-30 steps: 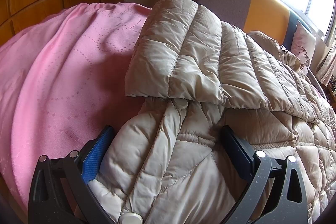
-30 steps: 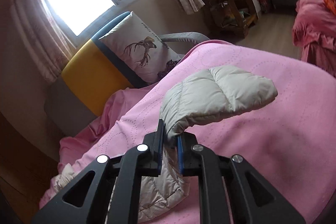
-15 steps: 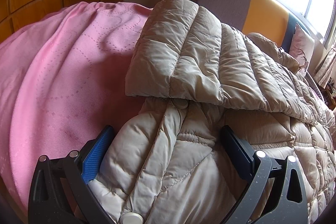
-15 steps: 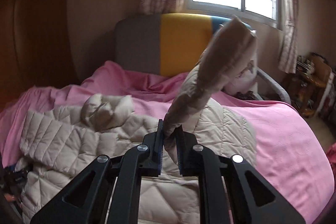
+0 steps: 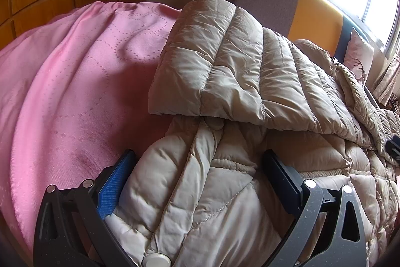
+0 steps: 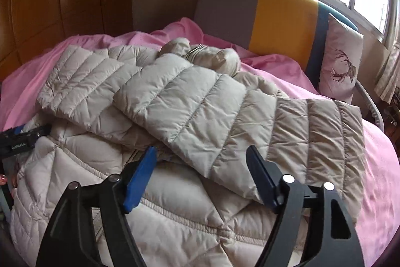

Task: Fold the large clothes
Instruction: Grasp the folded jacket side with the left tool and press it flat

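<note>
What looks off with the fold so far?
Both sleeves lie across the jacket, but unevenly: the right sleeve overlaps the left sleeve at an angle. The hood is bunched up at the top, not flattened. Nothing looks damaged.

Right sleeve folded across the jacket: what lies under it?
The right sleeve lies on the quilted jacket body, overlapping the left sleeve. Anything beneath them is covered.
</note>
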Tool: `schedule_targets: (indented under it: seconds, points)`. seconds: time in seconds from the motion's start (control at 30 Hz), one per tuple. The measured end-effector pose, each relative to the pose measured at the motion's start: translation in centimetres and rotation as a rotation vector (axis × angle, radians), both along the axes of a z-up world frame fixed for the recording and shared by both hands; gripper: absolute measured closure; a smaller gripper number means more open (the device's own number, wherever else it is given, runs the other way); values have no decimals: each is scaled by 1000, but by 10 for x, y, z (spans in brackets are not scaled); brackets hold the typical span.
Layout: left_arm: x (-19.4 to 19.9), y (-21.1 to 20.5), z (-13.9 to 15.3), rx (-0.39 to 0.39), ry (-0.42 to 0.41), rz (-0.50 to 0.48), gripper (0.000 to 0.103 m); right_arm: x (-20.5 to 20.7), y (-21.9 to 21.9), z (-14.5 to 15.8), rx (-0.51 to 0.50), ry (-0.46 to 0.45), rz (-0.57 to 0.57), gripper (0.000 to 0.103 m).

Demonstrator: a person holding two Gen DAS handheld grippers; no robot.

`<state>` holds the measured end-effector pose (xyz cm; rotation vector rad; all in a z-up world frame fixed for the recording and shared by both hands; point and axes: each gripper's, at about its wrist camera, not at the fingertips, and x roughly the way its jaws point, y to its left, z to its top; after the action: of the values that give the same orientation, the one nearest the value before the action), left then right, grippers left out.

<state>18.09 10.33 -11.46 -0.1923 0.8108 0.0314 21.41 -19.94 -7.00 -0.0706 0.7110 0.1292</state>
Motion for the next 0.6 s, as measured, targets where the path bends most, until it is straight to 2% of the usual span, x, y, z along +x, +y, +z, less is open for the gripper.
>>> schedule_targets:
  seconds: [0.03, 0.13, 0.17, 0.27, 0.37, 0.47, 0.53, 0.6]
  points:
    - [-1, 0, 2, -1, 0, -1, 4, -5, -8, 0, 10, -8, -37, 14]
    - [-6, 2, 16, -20, 14, -3, 4, -15, -27, -3, 18, -9, -158, 12]
    - [-10, 4, 25, -32, -4, 11, 4, -19, -35, -7, 11, -5, -204, 11]
    - [-27, 3, 66, -118, -146, 25, 4, -25, -58, -13, 7, 9, -344, 8]
    - [-21, -17, 92, -164, -193, -24, 5, -27, -84, -25, 86, 46, -464, 7]
    - [9, -63, 99, -207, -148, -149, 21, -32, -101, -33, 163, 30, -488, 7]
    - [29, -90, 93, -242, -92, -207, 24, -36, -109, -36, 206, 14, -501, 7]
    - [53, -116, 82, -265, -37, -237, 35, -42, -116, -37, 231, -15, -520, 7]
